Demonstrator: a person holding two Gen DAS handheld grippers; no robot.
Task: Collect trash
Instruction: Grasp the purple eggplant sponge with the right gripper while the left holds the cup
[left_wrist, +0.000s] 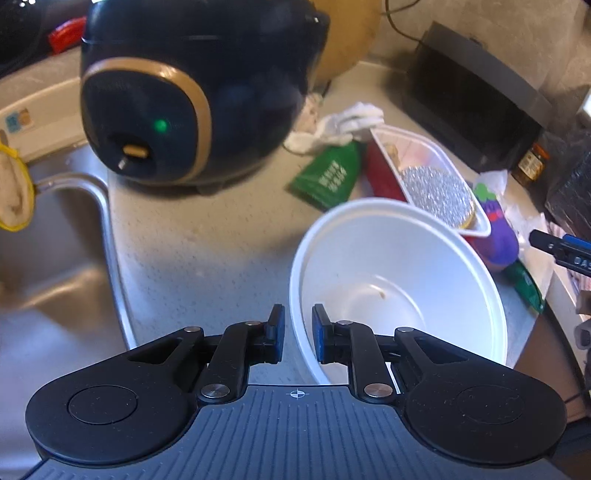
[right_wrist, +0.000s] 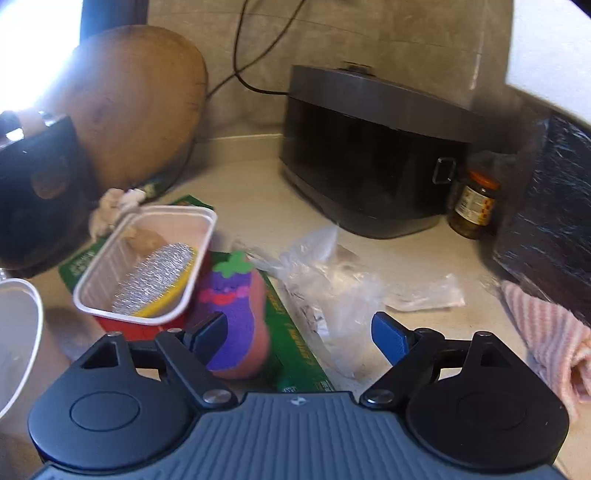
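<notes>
Countertop (left_wrist: 221, 236) carries everything; sink (left_wrist: 51, 258) is sunk into its left end. Dark round appliance (left_wrist: 177, 92) with a gold ring and green light sits by the sink edge, wooden board (right_wrist: 136, 103) leans on the back wall behind it. Black box-shaped cooker (right_wrist: 369, 158) sits in the back corner, a jar (right_wrist: 474, 206) just beside it. White foam bowl (left_wrist: 399, 280) stands at the counter's front edge, nearly empty, a small crumb inside. My left gripper (left_wrist: 298, 334) has the bowl's near rim between its pads, jaws narrow, but I cannot tell if the pads actually press on the rim. Behind the bowl: red tray with white inside (right_wrist: 147, 258) holding a silver scrubber (right_wrist: 155, 277), resting on green packets (left_wrist: 328, 177). Eggplant-print sponge (right_wrist: 236, 314) lies just beside the tray on a green packet. Crumpled clear plastic bag (right_wrist: 332, 280) lies mid-counter, right of the sponge. My right gripper (right_wrist: 301, 338) hangs above sponge and bag, jaws spread wide, nothing between the pads. White rag (left_wrist: 343, 122) bunched behind the tray; pink striped cloth (right_wrist: 546, 332) at the right edge.
</notes>
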